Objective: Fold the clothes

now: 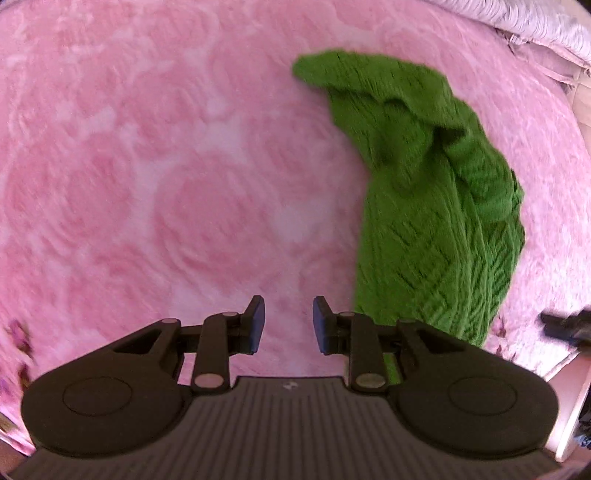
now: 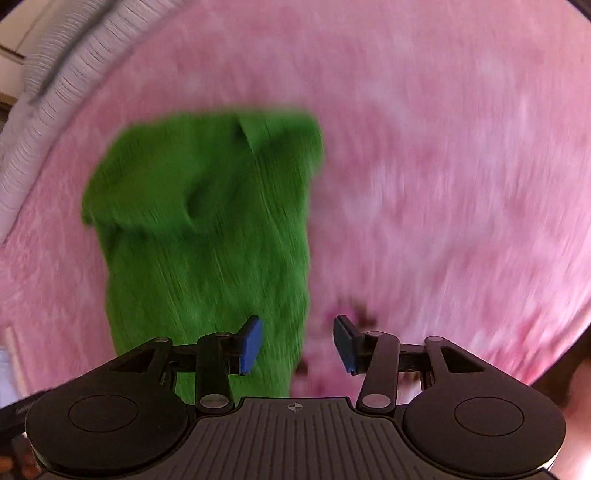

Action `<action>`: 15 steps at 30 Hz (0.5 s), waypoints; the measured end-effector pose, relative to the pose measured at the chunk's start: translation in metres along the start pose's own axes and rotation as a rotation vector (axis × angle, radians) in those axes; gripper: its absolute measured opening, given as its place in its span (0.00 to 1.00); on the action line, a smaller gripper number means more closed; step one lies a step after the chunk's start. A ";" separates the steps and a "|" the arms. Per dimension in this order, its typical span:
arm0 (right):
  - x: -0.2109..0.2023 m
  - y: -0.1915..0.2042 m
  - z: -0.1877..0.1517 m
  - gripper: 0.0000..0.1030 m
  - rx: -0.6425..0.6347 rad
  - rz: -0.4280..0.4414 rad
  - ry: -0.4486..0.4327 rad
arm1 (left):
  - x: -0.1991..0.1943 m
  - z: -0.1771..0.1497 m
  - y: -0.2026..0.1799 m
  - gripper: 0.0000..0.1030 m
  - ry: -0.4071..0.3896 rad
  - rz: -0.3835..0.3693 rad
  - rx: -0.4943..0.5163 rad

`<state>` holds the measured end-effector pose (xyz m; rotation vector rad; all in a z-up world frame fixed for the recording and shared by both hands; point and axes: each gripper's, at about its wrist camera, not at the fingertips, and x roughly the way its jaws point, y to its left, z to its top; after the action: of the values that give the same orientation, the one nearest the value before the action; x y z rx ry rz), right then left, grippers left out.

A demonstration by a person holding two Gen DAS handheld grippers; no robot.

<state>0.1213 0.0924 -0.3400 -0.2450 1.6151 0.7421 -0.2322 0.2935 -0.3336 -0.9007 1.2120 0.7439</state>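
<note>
A green knitted garment [image 1: 436, 206] lies folded into a long narrow strip on the pink plush blanket [image 1: 166, 166]. In the left wrist view it lies right of my left gripper [image 1: 289, 324], which is open and holds nothing. In the right wrist view the same green garment [image 2: 207, 236] runs from the centre down under the left finger. My right gripper [image 2: 298, 345] hovers open over the garment's near right edge, with nothing between its blue pads [image 2: 251, 343]. This view is motion-blurred.
A pale quilted cover [image 1: 535, 26] is bunched along the blanket's far edge, seen as ribbed grey folds [image 2: 55, 92] in the right wrist view. Part of the other gripper [image 1: 569, 323] shows at the right edge. Bare pink blanket [image 2: 443, 184] spreads right of the garment.
</note>
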 end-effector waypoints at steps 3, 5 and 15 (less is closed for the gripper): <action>0.023 -0.026 -0.020 0.47 0.038 0.056 0.058 | 0.015 -0.016 -0.006 0.23 0.022 -0.008 -0.036; 0.035 -0.037 -0.030 0.49 0.057 0.088 0.063 | 0.023 -0.027 -0.006 0.23 0.035 -0.011 -0.059; 0.040 -0.039 -0.033 0.04 0.054 0.295 -0.144 | 0.040 -0.046 -0.001 0.23 0.054 0.005 -0.059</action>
<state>0.1081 0.0527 -0.3898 0.0872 1.5481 0.9180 -0.2441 0.2525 -0.3773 -0.9719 1.2453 0.7668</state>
